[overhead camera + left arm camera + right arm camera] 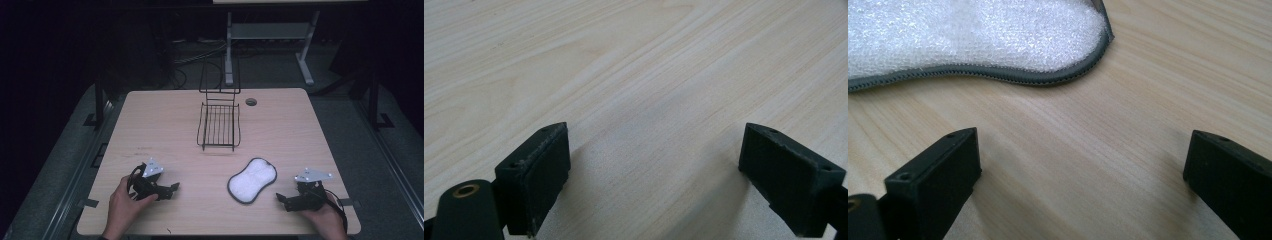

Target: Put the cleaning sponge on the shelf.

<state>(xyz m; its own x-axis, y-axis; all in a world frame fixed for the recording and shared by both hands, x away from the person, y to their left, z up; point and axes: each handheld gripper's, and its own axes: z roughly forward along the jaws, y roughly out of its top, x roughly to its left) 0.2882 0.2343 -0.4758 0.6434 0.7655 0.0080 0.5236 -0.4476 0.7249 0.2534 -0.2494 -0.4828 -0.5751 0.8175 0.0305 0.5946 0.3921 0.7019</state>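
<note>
A white peanut-shaped sponge pad (252,180) with a dark grey rim lies flat on the wooden table (165,120), right of centre near the front. My right gripper (281,199) rests low at the front right, a short way right of the pad, jaws open and empty; in the right gripper view the sponge pad (973,35) lies just beyond the right gripper (1083,170). My left gripper (172,189) sits at the front left, pointing right, open over bare wood, as the left gripper view of the left gripper (654,170) confirms. A black wire rack (219,125) stands at the table's centre back.
A round cable hole (251,102) sits near the table's far edge. Beyond the table are the white legs of another desk (305,60) and cables on the dark floor. Bare wood lies between the two grippers and around the rack.
</note>
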